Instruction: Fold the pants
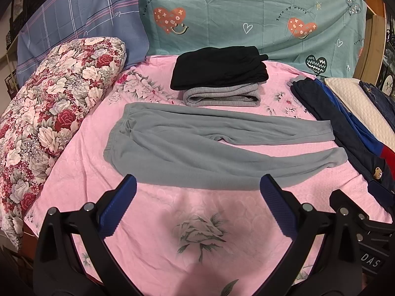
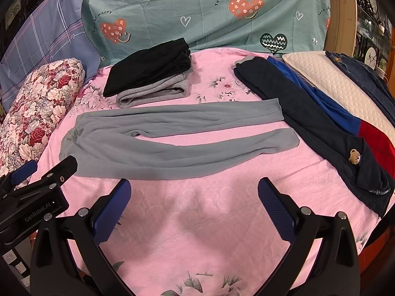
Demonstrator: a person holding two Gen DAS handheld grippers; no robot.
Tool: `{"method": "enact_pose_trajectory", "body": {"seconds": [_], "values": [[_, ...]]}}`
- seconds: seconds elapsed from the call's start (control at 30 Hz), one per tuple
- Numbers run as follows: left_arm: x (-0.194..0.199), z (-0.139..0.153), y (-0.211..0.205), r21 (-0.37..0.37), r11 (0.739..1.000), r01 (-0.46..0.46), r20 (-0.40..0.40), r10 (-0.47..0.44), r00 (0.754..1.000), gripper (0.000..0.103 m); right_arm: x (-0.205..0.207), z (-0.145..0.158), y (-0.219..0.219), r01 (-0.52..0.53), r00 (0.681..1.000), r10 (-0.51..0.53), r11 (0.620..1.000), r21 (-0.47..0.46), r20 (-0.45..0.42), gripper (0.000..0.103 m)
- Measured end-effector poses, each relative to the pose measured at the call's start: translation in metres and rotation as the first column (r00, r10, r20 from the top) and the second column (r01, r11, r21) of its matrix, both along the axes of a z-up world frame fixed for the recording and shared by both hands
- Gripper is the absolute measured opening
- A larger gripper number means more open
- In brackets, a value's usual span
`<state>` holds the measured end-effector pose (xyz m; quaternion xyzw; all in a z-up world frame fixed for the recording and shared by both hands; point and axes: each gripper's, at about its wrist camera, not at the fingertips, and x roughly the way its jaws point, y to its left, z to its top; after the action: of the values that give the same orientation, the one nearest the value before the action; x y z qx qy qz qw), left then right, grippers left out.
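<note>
Grey-green pants [image 1: 197, 148] lie flat on the pink bed sheet [image 1: 197, 222], waistband to the left, both legs pointing right and slightly apart. They also show in the right wrist view [image 2: 172, 143]. My left gripper [image 1: 197, 187] is open and empty, hovering just in front of the near leg's lower edge. My right gripper [image 2: 195, 187] is open and empty, also just short of the near leg. The left gripper shows at the left edge of the right wrist view [image 2: 37, 185].
A stack of folded black pants [image 1: 219, 69] on folded grey pants [image 1: 222, 95] sits behind. A floral bolster [image 1: 49, 113] lies left. Dark navy, blue and red clothes [image 2: 333, 133] and a white quilted pillow [image 2: 333, 83] lie right. Pillows [image 1: 246, 12] line the back.
</note>
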<state>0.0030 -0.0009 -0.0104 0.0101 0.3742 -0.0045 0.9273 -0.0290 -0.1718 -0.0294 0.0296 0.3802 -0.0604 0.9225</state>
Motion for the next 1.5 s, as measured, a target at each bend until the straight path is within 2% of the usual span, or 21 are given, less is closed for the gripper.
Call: {"method": "enact_pose_trajectory", "body": {"seconds": [0.93, 1.03, 1.13, 1.2, 1.33, 1.4, 1.5], "values": [[0.004, -0.001, 0.006, 0.003, 1.000, -0.011, -0.020, 0.011, 1.000, 0.101, 0.002, -0.001, 0.002, -0.008, 1.000, 0.008, 1.000, 0.008, -0.019, 0.102], [0.013, -0.011, 0.011, -0.028, 0.999, -0.015, -0.071, 0.013, 0.997, 0.101, 0.005, -0.003, 0.000, -0.013, 1.000, 0.013, 1.000, 0.007, -0.022, 0.102], [0.032, -0.038, 0.026, -0.118, 0.993, -0.018, -0.197, -0.006, 0.980, 0.101, 0.012, -0.012, -0.006, -0.033, 0.999, 0.032, 0.999, -0.004, -0.043, 0.102], [0.046, -0.056, 0.046, -0.206, 0.977, -0.050, -0.266, -0.007, 0.964, 0.101, 0.016, -0.025, -0.013, -0.040, 0.997, 0.037, 0.999, -0.029, -0.073, 0.102], [0.087, -0.074, 0.107, -0.333, 0.932, -0.144, -0.323, 0.031, 0.946, 0.101, 0.018, -0.044, -0.030, -0.018, 0.990, 0.013, 0.999, -0.031, -0.138, 0.102], [0.107, -0.084, 0.142, -0.396, 0.892, -0.218, -0.369, 0.062, 0.927, 0.099, 0.017, -0.045, -0.038, 0.007, 0.990, -0.010, 1.000, -0.028, -0.141, 0.102], [0.127, -0.102, 0.182, -0.513, 0.804, -0.300, -0.438, 0.054, 0.897, 0.097, 0.013, -0.044, -0.051, 0.048, 0.990, -0.049, 0.999, -0.010, -0.130, 0.102]]}}
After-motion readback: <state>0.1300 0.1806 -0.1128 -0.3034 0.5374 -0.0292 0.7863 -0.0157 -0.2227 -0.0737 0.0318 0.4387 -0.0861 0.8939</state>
